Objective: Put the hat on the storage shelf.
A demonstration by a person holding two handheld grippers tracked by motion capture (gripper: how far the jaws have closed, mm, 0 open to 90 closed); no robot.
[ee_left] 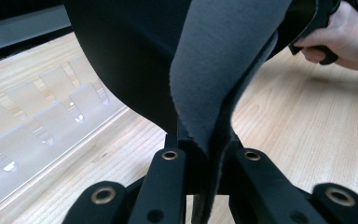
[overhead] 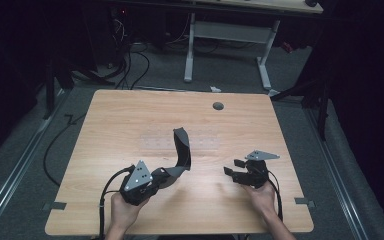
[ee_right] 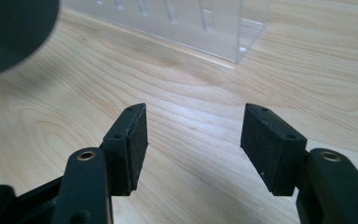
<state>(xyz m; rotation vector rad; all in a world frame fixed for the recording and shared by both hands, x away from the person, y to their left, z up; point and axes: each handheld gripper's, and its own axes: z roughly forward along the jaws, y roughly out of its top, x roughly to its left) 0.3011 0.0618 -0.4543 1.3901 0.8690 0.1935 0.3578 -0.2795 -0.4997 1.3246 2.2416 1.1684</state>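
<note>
A dark, floppy sheet (overhead: 182,150), grey on one face and black on the other, stands curled up above the wooden table (overhead: 130,110). My left gripper (overhead: 167,175) is shut on its lower edge. In the left gripper view the sheet (ee_left: 214,60) rises from between the closed jaws of the left gripper (ee_left: 207,158). A clear plastic slotted rack (overhead: 155,141) lies on the table just behind the sheet. My right gripper (overhead: 232,167) rests to the right, open, nothing between its pads (ee_right: 130,149). The right gripper view shows the right gripper (ee_right: 193,140) facing the rack (ee_right: 191,23), with the sheet (ee_right: 9,28) at top left.
A round grey grommet (overhead: 218,106) sits near the table's far edge. The rack (ee_left: 42,135) lies left of the sheet in the left gripper view, and the person's other hand (ee_left: 345,37) is at top right. Cables and desk legs are on the floor beyond.
</note>
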